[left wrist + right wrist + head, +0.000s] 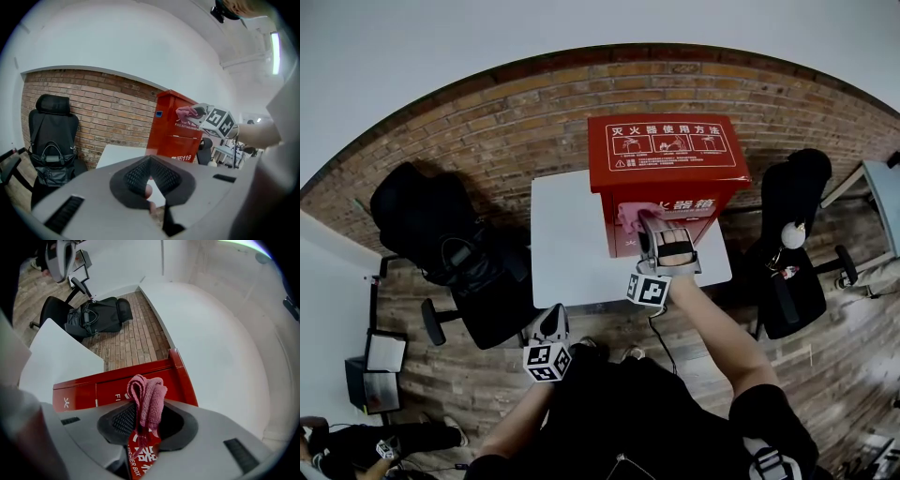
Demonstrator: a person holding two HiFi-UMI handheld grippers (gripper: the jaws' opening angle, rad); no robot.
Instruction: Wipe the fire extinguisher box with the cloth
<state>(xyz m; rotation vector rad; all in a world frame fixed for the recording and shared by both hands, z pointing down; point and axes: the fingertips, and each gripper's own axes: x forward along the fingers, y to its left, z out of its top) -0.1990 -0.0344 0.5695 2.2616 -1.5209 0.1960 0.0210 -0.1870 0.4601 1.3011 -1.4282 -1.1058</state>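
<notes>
A red fire extinguisher box (666, 155) stands at the back right of a small white table (567, 239). My right gripper (649, 228) is shut on a pink cloth (630, 214) and holds it against the box's front face. In the right gripper view the folded cloth (147, 397) sticks up between the jaws of the right gripper (145, 406), with the red box (103, 383) right behind it. My left gripper (551, 326) hangs off the table's near edge, away from the box. Seen from the left gripper (150, 160), its jaws are shut on nothing; the box (173, 129) and cloth (187, 112) lie ahead.
A black office chair with a bag on it (441, 244) stands left of the table, and another black chair (792, 244) stands to the right. The floor is brick-patterned near the wall and wooden elsewhere. A white wall rises behind the box.
</notes>
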